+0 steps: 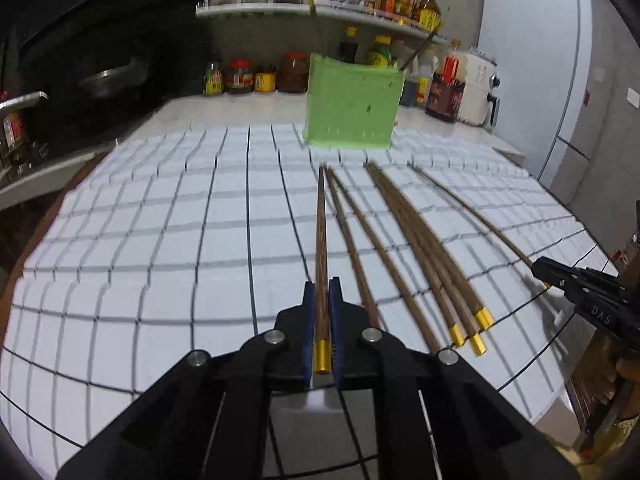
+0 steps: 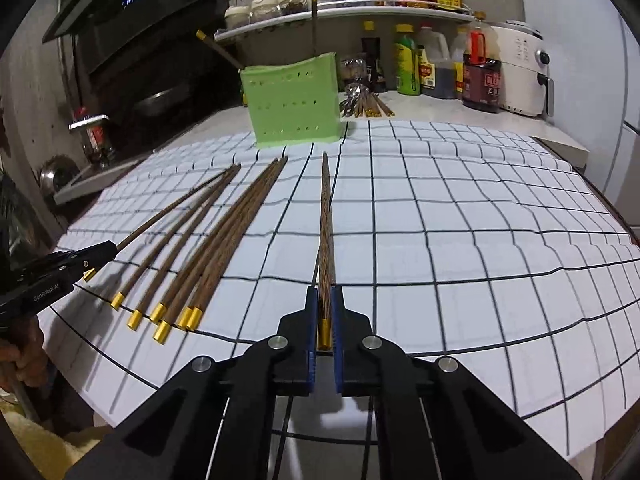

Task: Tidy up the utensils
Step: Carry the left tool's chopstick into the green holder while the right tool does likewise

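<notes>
Brown chopsticks with gold end caps lie on a white grid cloth [image 1: 160, 220]. In the left wrist view my left gripper [image 1: 321, 286] is shut on one chopstick [image 1: 321, 232] near its gold cap. Several more chopsticks [image 1: 420, 248] lie to its right. My right gripper [image 2: 325, 290] is shut on another chopstick [image 2: 326, 220], apart from the group of chopsticks [image 2: 208, 248]. Each gripper shows at the edge of the other's view: the right gripper [image 1: 538, 267], the left gripper [image 2: 110, 249]. A green holder [image 2: 294, 100] stands at the cloth's far edge with two chopsticks [image 2: 314, 28] in it.
Sauce bottles [image 2: 482, 76] and jars line the counter and a shelf [image 2: 344, 14] behind the holder. A white air fryer [image 2: 524, 72] stands at the back right. More utensils [image 2: 362, 102] lie beside the holder. A dark stove and hood [image 2: 140, 40] are on the left.
</notes>
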{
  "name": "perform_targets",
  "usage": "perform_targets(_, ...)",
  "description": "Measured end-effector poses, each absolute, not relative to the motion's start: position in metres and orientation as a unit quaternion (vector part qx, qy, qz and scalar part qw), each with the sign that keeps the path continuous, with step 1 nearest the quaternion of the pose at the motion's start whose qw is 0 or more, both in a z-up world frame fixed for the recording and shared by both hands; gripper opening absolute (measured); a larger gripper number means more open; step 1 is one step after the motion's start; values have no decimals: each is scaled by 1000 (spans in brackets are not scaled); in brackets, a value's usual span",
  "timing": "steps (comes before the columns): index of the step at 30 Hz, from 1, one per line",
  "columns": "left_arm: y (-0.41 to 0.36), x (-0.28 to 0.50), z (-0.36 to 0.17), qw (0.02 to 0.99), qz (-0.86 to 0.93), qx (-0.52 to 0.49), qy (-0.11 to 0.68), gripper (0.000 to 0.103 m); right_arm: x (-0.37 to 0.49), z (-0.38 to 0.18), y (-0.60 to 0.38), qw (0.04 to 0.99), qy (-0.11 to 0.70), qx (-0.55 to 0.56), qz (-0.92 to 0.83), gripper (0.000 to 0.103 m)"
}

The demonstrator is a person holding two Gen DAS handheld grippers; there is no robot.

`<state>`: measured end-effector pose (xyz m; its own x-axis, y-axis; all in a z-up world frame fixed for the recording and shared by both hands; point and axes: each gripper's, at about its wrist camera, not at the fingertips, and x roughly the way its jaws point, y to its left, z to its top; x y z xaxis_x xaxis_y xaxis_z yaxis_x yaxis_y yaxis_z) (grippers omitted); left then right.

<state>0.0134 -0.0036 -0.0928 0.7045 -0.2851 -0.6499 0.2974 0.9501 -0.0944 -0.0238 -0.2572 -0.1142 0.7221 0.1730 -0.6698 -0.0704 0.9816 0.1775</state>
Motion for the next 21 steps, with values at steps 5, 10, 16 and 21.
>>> perform_targets(5, 6, 13, -56, 941, -164, -4, 297, 7, -29, -86, -263, 936, 337, 75, 66, 7)
perform_targets(10, 10, 11, -23, 954, -165, -15, 249, 7, -32, -58, -269, 948, 298, 84, 68, 7)
perform_targets(16, 12, 7, 8, 965, -165, -17, 202, 7, -37, -9, -274, 968, 228, 82, 64, 7)
perform_targets(21, 14, 3, 26, 970, -166, -17, 175, 7, -39, 27, -275, 979, 180, 68, 62, 7)
